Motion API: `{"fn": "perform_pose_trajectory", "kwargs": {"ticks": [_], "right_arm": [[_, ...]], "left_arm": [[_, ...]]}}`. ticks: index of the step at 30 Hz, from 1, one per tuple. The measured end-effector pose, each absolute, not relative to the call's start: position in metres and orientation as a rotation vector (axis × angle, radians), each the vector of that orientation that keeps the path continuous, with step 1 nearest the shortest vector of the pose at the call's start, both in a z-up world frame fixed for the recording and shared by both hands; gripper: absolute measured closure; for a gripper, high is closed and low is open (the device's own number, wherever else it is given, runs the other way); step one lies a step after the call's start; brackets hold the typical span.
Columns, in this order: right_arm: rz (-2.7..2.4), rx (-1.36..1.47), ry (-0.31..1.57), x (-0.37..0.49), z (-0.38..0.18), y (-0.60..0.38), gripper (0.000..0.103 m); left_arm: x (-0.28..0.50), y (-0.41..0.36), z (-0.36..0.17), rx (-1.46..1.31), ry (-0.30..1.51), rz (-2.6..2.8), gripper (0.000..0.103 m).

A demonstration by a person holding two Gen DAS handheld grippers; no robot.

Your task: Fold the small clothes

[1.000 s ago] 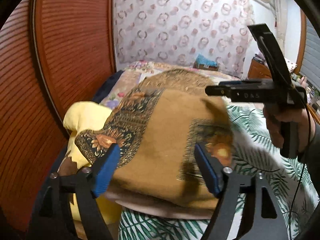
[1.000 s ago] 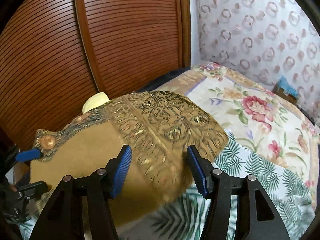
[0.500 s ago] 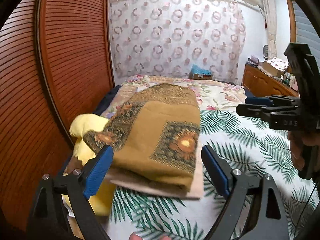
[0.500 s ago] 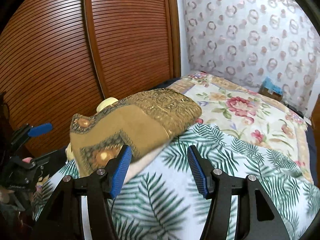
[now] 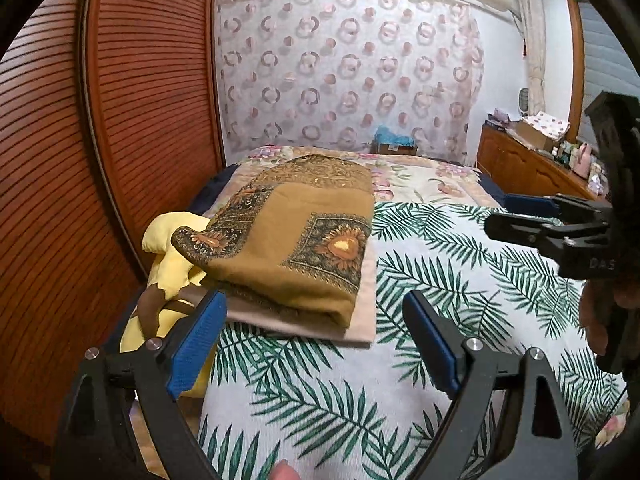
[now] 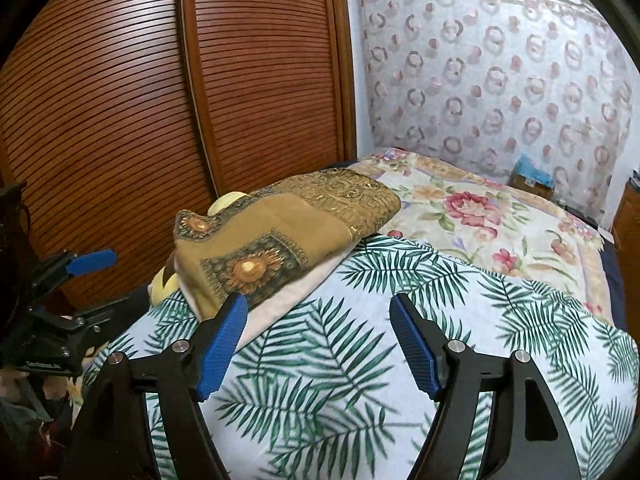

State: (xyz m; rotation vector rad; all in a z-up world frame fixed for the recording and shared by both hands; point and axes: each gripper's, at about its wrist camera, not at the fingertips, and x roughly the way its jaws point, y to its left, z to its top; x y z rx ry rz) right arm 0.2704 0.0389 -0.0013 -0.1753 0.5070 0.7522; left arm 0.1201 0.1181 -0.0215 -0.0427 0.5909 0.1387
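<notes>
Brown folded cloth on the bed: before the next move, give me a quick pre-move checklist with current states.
1. Brown folded cloth released, lying on the beige folded cloth: ok.
2. Left tool open, nothing between its fingers: ok.
3. Right tool open, its jaws just widened, nothing between them: ok.
4. Stack fully on the palm-leaf sheet: not ok, its left corner overhangs the yellow cloth.
5. Another garment waiting to be folded: cannot tell.

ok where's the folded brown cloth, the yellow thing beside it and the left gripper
folded brown cloth (image 5: 296, 236), left wrist view, on its plain brown top face
yellow thing (image 5: 172, 264), left wrist view, on its bare part left of the cloth
left gripper (image 5: 316, 344), left wrist view, midway between its open blue fingertips
</notes>
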Motion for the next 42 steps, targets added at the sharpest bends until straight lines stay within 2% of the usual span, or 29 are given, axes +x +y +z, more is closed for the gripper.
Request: {"fn": "perform_pose_trajectory", "kwargs": {"ticks": [5, 25, 42], "right_arm": [[0.727, -0.17, 0.49, 0.24, -0.003, 0.025, 0.017], [0.585, -0.109, 0.49, 0.142, -0.017, -0.076, 0.017], [0.427, -0.012, 0.378, 0.061, 0.026, -0.168, 0.017]], "left_arm": [[0.107, 0.105, -0.023, -0.025, 0.581, 0.14, 0.013], [0.086, 0.032, -0.03, -0.024, 0.588, -0.001, 0.013], [0.068, -0.034, 0.032, -0.02, 0.466, -0.094, 0.013]]}}
